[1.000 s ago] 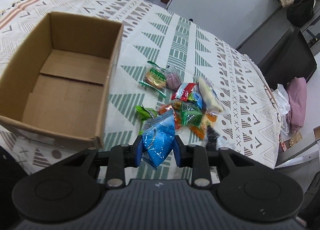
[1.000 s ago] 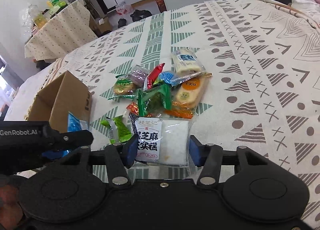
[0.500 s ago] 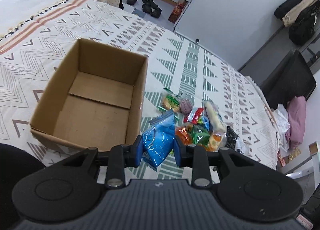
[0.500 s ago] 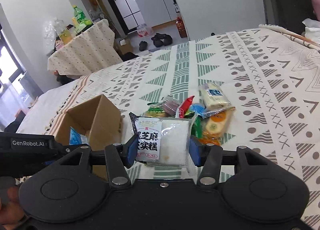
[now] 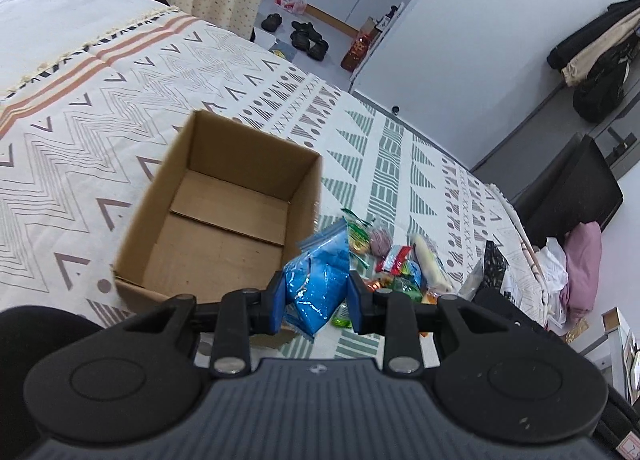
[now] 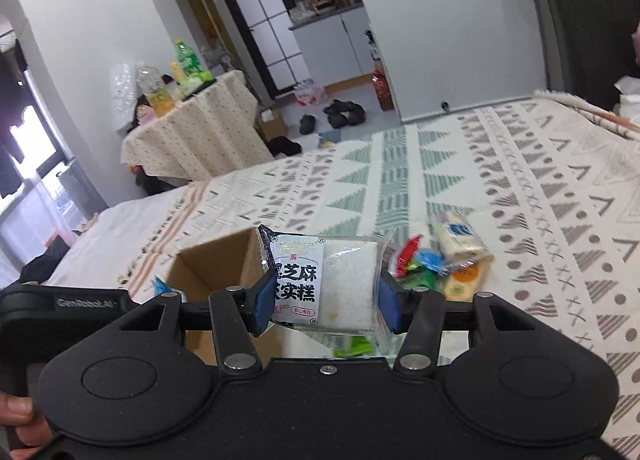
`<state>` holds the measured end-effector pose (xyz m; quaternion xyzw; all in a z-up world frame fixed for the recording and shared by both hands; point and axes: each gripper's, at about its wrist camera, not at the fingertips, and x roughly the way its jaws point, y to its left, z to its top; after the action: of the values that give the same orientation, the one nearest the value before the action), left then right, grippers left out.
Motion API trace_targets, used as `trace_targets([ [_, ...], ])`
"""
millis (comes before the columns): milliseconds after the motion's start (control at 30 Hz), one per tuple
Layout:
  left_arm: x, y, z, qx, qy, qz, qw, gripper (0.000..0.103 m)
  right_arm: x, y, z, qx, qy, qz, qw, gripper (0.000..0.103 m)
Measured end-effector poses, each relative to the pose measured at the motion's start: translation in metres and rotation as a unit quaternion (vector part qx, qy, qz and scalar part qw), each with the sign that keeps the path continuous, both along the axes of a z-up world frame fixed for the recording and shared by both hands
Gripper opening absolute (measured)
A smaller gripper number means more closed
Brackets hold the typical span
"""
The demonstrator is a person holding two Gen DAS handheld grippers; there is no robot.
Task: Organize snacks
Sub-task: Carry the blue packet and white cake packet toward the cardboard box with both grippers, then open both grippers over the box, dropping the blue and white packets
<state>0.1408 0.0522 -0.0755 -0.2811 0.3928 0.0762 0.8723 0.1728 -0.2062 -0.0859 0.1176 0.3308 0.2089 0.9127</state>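
Left gripper: clamped narrow on a crinkly blue plastic snack bag, held in the air just right of the box's near right corner.
Right gripper: closed at medium width on a clear-wrapped white rice cake packet with a black-and-white label, also lifted clear of the bed.
Box: open brown cardboard box on the patterned bedspread; its floor looks bare.
Remaining snacks: a small heap of mixed colourful wrappers lies on the bedspread just right of the box.
Step in hand: carrying both packets to the box, by my reading.
How to do it well: bring each packet fully over the opening before letting go; lower it inside the walls so it lands flat, not on the rim.
Spacing: release one side at a time, left packet toward the far left, right packet near the right wall, so the grippers do not collide.
Risk: the blue bag is slippery and dangles; a fast swing could catch the box wall.
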Motion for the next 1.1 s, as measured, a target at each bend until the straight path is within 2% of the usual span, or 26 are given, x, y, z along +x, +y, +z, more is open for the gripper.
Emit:
trace_targets([
  [433, -0.005, 0.041, -0.004, -0.001, 0.006, 0.021, 0.9998, 0.030, -0.002, 0.054, 0.009, 0.023, -0.006, 0.029, 0.999, 0.051],
  [967, 0.030, 0.072, -0.042, -0.019, 0.039, 0.034, 0.9985, 0.030, 0.014, 0.088, -0.013, 0.023, 0.017, 0.040, 0.999, 0.051],
  [1100, 0.035, 0.077, -0.048, 0.000, 0.063, 0.050, 0.9967, 0.034, 0.022, 0.095, -0.019, 0.023, 0.024, 0.047, 0.998, 0.051],
])
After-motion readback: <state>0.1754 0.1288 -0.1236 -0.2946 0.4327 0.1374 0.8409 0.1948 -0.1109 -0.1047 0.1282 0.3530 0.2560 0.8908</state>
